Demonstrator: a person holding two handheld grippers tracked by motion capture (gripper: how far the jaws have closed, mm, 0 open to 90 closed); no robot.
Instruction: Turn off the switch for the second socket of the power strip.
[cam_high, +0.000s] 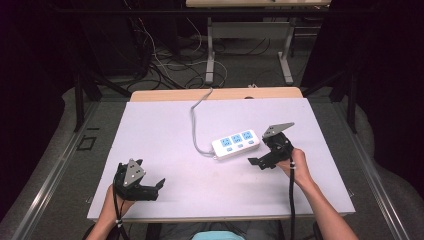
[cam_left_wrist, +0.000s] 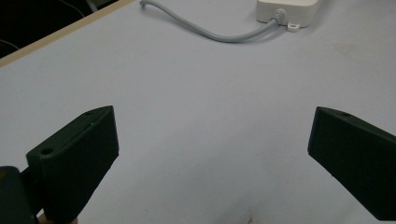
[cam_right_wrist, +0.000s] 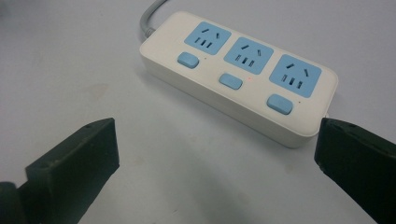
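White plastic and pale blue faces mark the power strip (cam_high: 236, 144) lying flat on the lavender table mat (cam_high: 165, 145), right of the mat's middle, with 3 sockets and 3 blue switches in a row. Its grey cord (cam_high: 195, 125) curves off its left end and runs away over the far edge of the mat, where a strip of wooden tabletop (cam_high: 215, 94) shows.

I hold my right gripper (cam_high: 257, 162) just beside the strip's near right end, apart from it, jaws spread wide and gripping nothing; in the right gripper view the strip (cam_right_wrist: 238, 74) lies slantwise ahead of the 2 black jaws, its nearest corner close by the right-hand jaw, though I cannot tell whether they touch. A tiny red dot glows beside the middle switch (cam_right_wrist: 231, 80).

My left gripper (cam_high: 159, 184) rests low at the near left corner of the mat, well apart from the strip, its jaws likewise parted and empty. In the left gripper view the bare mat (cam_left_wrist: 201, 121) stretches between them, with the strip's end (cam_left_wrist: 287, 11) and its cord (cam_left_wrist: 219, 35) at the top edge
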